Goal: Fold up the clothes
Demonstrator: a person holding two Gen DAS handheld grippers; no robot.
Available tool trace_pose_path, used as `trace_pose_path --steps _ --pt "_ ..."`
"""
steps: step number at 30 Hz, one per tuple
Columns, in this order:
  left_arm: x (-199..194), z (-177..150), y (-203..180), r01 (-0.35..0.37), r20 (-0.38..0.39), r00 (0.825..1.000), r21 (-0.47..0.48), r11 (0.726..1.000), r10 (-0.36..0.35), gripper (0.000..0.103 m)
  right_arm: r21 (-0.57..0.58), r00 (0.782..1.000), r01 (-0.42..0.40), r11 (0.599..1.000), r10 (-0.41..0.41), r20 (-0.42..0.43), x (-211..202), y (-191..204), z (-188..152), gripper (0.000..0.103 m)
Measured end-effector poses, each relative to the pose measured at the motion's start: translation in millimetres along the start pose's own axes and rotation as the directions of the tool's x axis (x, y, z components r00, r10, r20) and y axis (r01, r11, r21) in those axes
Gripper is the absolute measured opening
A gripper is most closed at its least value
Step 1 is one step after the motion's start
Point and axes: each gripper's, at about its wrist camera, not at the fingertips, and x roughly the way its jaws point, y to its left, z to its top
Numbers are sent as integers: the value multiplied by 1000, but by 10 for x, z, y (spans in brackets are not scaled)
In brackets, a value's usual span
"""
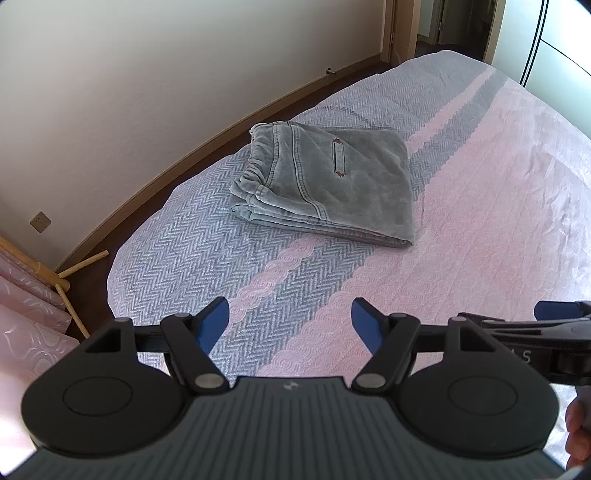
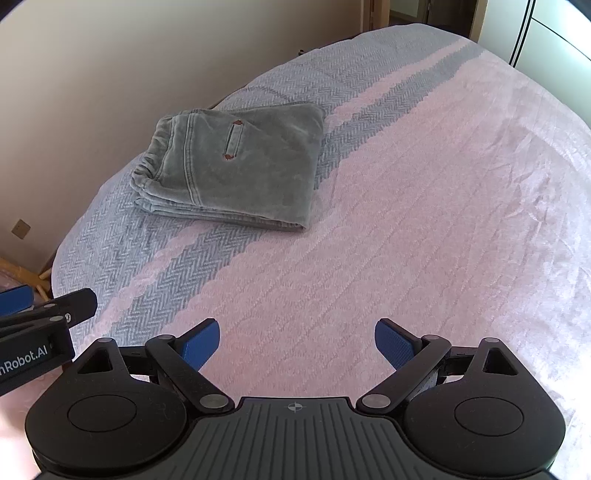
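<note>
Grey-green trousers (image 1: 325, 181) lie folded into a compact stack on the bed (image 1: 480, 221), waistband toward the wall, a pocket slit on top. The right wrist view shows the same folded trousers (image 2: 236, 166) at upper left. My left gripper (image 1: 290, 321) hovers over the bedspread well short of the stack, blue pads apart, nothing between them. Over the pink part of the cover my right gripper (image 2: 295, 343) is also open and empty. Each gripper shows at the edge of the other's view.
The bed carries a pink and grey herringbone cover (image 2: 424, 221). A cream wall with a wooden skirting (image 1: 184, 155) runs along the bed's far side, with dark floor between. A wooden rack with pink cloth (image 1: 37, 295) stands at the left. A doorway (image 1: 436, 26) lies beyond the bed.
</note>
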Motion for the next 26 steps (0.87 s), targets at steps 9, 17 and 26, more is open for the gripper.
trace_pose_path --steps 9,17,26 --pt "-34 -23 -26 -11 0 1000 -3 1000 11 70 -5 1000 -8 1000 8 5 -27 8 -3 94" --pt "-109 -40 -7 -11 13 1000 -13 1000 11 70 -7 1000 -16 1000 16 14 -79 48 -22 94" --pt "-283 -74 20 -33 55 998 -18 999 34 70 -16 999 -31 999 32 40 -206 85 -79 94"
